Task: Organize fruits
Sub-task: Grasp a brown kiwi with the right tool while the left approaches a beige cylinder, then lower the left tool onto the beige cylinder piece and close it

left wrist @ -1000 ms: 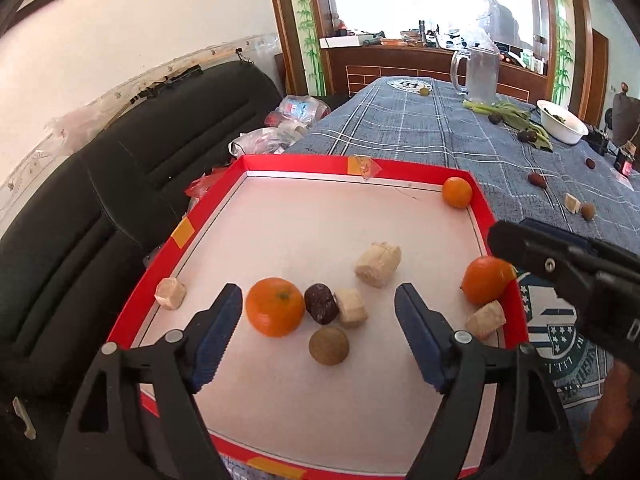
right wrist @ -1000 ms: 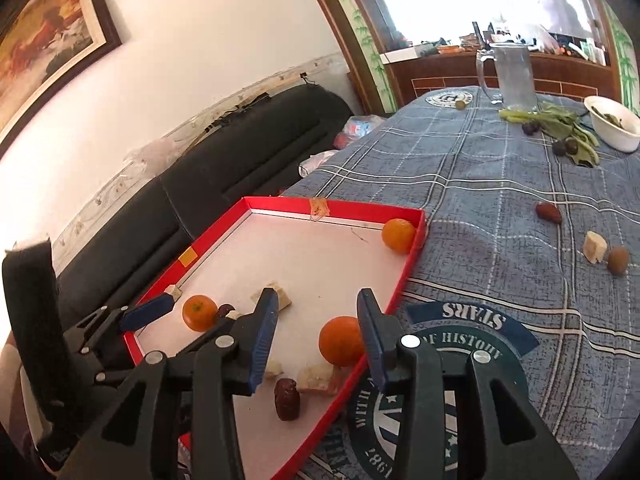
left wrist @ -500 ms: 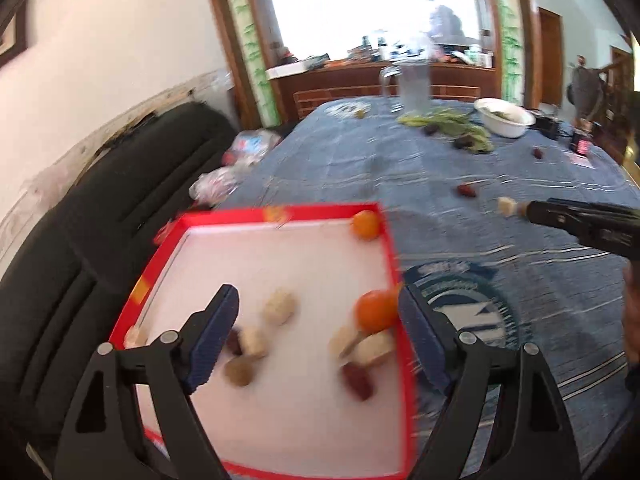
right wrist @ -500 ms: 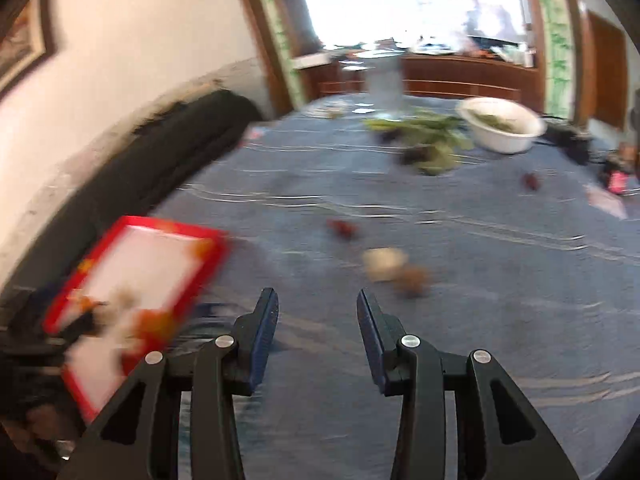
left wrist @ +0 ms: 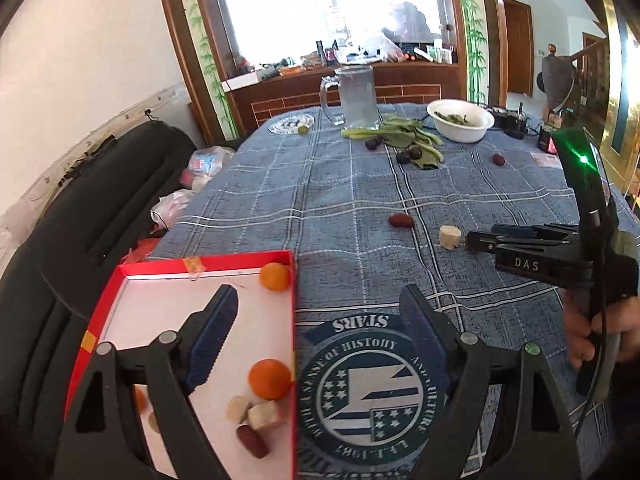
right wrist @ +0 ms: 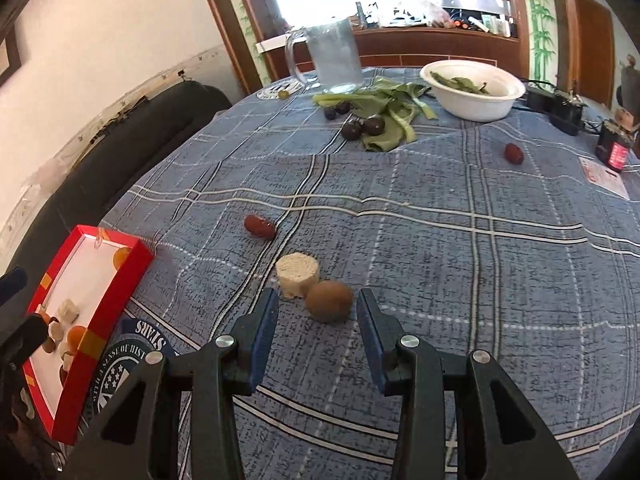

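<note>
A red tray point(left wrist: 292, 320) with a white floor holds oranges point(left wrist: 269, 379), pale fruit chunks point(left wrist: 263, 415) and a red date point(left wrist: 252, 441). It also shows in the right wrist view point(right wrist: 120, 292). My left gripper point(left wrist: 320, 320) is open and empty above the tray's right edge. My right gripper point(right wrist: 316, 312) is open, its jaws either side of a brown kiwi point(right wrist: 329, 301) on the cloth. A pale chunk point(right wrist: 298, 274) touches the kiwi. A red date point(right wrist: 260, 227) lies further out. The right gripper shows in the left wrist view point(left wrist: 476, 240) beside the chunk point(left wrist: 449, 237).
A blue checked cloth point(right wrist: 440, 220) covers the table. At the far end stand a glass mug point(right wrist: 334, 60), a white bowl point(right wrist: 472, 90), green leaves point(right wrist: 384, 112) with dark plums point(right wrist: 352, 130), and another red date point(right wrist: 513, 153). A black sofa point(left wrist: 80, 220) runs along the left.
My right gripper has swung right, away from the tray, to the kiwi and chunk on the cloth. My left gripper has drawn back and turned right off the tray's middle.
</note>
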Available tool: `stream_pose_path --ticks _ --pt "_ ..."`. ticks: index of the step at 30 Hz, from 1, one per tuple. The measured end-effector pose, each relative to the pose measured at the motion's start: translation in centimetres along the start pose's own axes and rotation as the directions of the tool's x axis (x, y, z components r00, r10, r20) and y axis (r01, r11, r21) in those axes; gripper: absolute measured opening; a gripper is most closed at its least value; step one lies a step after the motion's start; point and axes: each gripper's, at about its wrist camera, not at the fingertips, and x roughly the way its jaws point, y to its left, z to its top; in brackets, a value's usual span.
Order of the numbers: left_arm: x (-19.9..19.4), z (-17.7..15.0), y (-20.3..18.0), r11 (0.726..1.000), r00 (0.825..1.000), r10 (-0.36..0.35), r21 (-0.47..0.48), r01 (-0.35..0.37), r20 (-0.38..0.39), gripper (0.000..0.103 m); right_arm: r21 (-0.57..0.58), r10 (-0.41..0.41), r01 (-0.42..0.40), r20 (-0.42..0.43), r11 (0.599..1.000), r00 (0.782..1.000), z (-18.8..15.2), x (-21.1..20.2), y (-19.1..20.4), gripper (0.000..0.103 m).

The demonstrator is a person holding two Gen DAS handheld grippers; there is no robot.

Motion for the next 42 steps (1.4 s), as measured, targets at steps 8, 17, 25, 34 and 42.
stream_pose_path --ticks 8,17,25,34,42 --pt "2.4 0.7 -2.5 1.000 0.998 -0.010 0.020 0.012 -0.062 0.083 0.033 0.014 -0.013 -0.021 0.999 1.000 0.0 0.7 -1.0 0.024" --pt "5.6 2.4 -5.6 0.998 0.994 -0.042 0.034 0.046 -0.105 0.083 0.201 -0.025 0.003 0.110 0.980 0.994 1.6 -3.3 -6.3 0.024" --pt "9.2 4.4 -10.6 0.994 0.992 -0.041 0.097 0.053 -0.116 0.083 0.306 -0.103 0.052 0.152 0.951 0.983 2.1 -5.1 -10.0 0.025" --pt "12.3 5.2 -12.6 0.994 0.986 0.010 0.113 0.009 -0.165 0.077 0.349 -0.084 0.013 0.189 0.937 0.978 2.6 -6.4 -11.1 0.025" --pt "13.5 4.9 -13.9 0.993 0.982 0.017 0.122 0.005 -0.186 0.066 0.365 -0.063 -0.014 0.199 0.931 0.978 2.7 -6.8 -11.3 0.025"
